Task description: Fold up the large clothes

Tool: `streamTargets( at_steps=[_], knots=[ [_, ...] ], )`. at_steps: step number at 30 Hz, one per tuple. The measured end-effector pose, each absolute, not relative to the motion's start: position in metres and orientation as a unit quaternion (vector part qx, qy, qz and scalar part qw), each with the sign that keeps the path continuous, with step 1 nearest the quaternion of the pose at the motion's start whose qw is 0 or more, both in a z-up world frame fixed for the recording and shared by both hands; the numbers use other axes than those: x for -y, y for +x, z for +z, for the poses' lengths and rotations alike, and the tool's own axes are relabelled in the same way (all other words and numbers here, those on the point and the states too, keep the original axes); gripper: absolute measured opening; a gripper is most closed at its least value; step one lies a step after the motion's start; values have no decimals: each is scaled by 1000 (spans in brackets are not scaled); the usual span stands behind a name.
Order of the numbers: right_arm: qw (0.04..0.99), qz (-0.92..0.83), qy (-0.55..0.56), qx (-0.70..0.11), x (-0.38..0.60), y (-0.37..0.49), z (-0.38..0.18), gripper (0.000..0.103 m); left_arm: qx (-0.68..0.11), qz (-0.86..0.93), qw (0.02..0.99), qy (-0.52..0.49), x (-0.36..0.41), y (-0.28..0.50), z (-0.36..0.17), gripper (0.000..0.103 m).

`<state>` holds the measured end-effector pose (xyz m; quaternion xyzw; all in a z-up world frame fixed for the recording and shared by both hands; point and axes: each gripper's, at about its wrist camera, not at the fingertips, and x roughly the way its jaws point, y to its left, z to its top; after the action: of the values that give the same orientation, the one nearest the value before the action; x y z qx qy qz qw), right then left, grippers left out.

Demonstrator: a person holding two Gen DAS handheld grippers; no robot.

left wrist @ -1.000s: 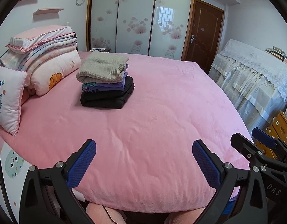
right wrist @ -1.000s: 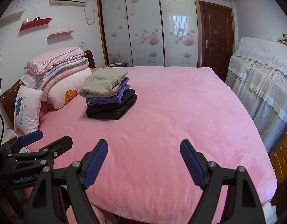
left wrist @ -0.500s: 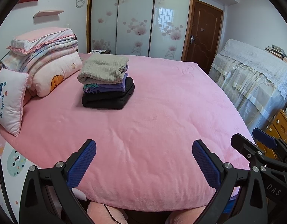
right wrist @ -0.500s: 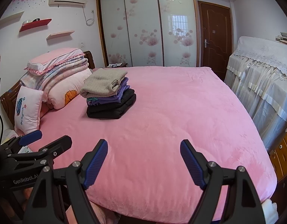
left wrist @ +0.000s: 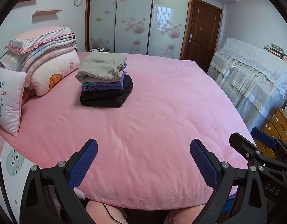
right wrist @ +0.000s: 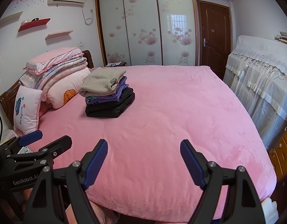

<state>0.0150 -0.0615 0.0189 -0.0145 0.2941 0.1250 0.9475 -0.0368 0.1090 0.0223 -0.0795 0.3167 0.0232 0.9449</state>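
Folded clothes stacked on the pink bed — both hand-held grippers released.

The stack of folded clothes [left wrist: 105, 81] — beige knit on top, purple beneath, black at the bottom — sits on the pink bedspread [left wrist: 162, 115] near the piled quilts [left wrist: 48, 61]. The left hand-held gripper [left wrist: 143, 162] and right hand-held gripper [right wrist: 144, 160] hover over the bed's near edge, jaws spread wide, nothing between them.

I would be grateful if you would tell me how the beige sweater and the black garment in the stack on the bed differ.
The beige sweater lies on top of the stack; the black garment is at the bottom, on the pink bedspread. The sweater is a pale, coarse knit; the black garment looks dark and smooth. The black garment's footprint reaches further right than the sweater's. Both are folded flat.
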Motion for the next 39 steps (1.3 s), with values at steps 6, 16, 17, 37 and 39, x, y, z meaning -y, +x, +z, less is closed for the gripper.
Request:
streamTargets(
  at_steps=[6, 16, 17, 37, 39],
  knots=[
    [947, 125, -14, -295, 62, 15, 19, 81, -323, 23, 943, -81, -111, -35, 21, 98],
    [947, 131, -14, -292, 71, 8, 15, 81, -321, 24, 943, -83, -114, -35, 21, 99],
    [947, 131, -13, -292, 73, 8, 15, 81, -320, 25, 943, -82, -114, -35, 22, 99],
    [946, 134, -4, -296, 83, 10, 20, 81, -303, 11, 949, -90, -117, -35, 24, 99],
    [946, 129, -7, -297, 83, 11, 19, 81, -304, 14, 949, -83, -115, -34, 23, 99]
  ],
)
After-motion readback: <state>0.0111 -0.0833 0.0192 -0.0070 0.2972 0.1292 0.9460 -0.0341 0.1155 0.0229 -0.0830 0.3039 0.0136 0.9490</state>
